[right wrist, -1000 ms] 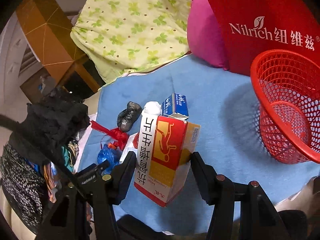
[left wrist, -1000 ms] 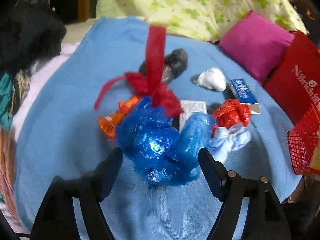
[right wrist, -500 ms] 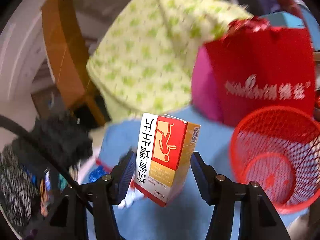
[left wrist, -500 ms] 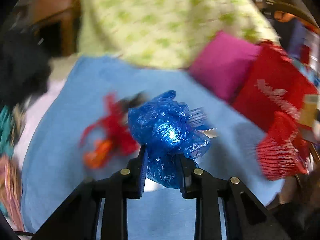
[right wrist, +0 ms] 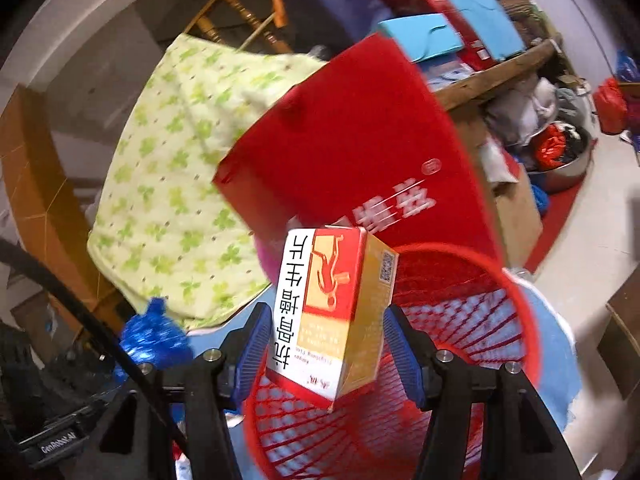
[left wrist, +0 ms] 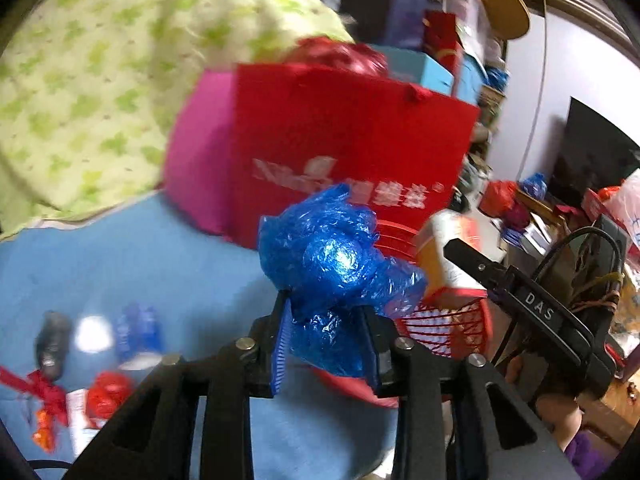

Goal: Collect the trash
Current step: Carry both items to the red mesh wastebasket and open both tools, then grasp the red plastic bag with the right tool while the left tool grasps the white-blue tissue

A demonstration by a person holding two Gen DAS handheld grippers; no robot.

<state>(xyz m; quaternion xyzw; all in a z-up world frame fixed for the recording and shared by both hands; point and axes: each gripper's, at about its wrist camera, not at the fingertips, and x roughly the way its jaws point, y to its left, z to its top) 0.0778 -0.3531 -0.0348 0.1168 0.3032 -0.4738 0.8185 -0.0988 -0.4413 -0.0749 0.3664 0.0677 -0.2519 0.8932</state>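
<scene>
A: Left wrist view: a crumpled blue plastic bag (left wrist: 336,264) is pinched tight in the left gripper (left wrist: 326,344), held up near the red mesh basket (left wrist: 452,320).

B: Yep, and on the right wrist view a red-and-yellow carton (right wrist: 332,316) sits between the right gripper (right wrist: 324,356) pads (right wrist: 252,356) over the basket (right wrist: 472,320). Gaps are seen at both pads, so no actual grip on it.
</scene>
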